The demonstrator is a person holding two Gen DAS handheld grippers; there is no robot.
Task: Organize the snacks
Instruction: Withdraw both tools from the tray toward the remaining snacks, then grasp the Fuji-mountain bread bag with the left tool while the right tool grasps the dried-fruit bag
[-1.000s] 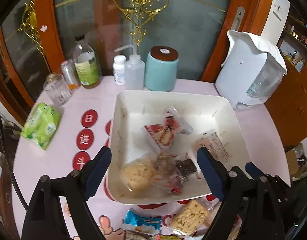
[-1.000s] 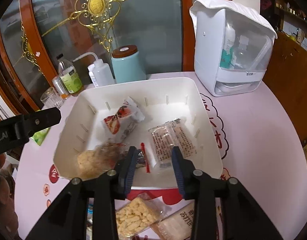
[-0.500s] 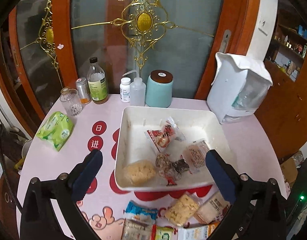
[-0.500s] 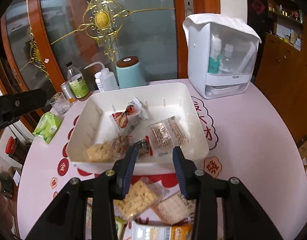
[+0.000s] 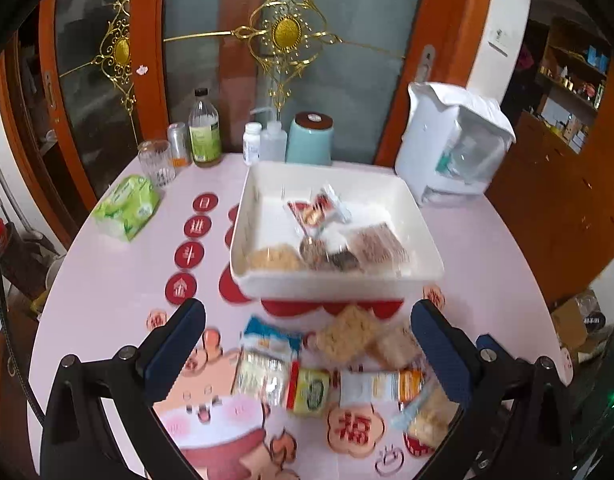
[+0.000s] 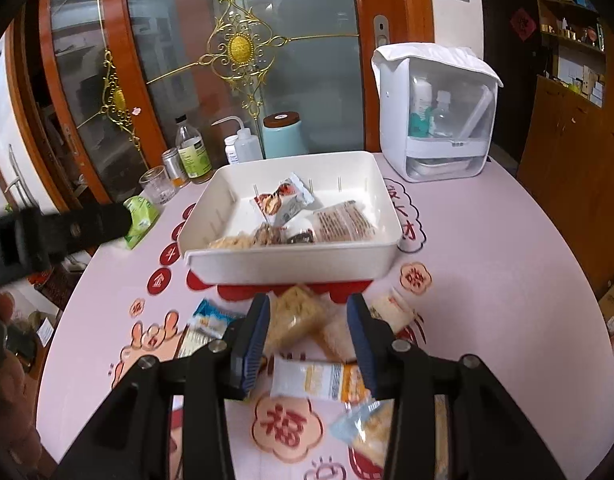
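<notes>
A white bin [image 5: 335, 286] [image 6: 291, 266] stands mid-table and holds several wrapped snacks, among them a red-and-white packet [image 5: 313, 212] [image 6: 281, 198]. More snack packets lie loose on the pink table in front of it: a rice cracker block [image 5: 347, 334] [image 6: 297, 314], a blue-white packet [image 5: 269, 338] [image 6: 211, 320], an orange-white packet [image 5: 383, 386] [image 6: 319, 376], a green packet [image 5: 313, 390]. My left gripper [image 5: 307, 336] is open and empty above the loose snacks. My right gripper [image 6: 307, 320] is open and empty, with the cracker block between its fingers in view.
At the table's back stand a glass [image 5: 157, 160], a can, a bottle [image 5: 204, 132], squeeze bottle, teal canister [image 5: 310, 138] and white storage box [image 5: 453, 148] [image 6: 439, 116]. A green tissue pack [image 5: 127, 206] lies at the left. The other gripper's arm [image 6: 47, 236] shows left.
Both grippers have pulled back from over the bin toward the table's front edge. The loose snacks in front of the bin have come into view. Both stay open.
</notes>
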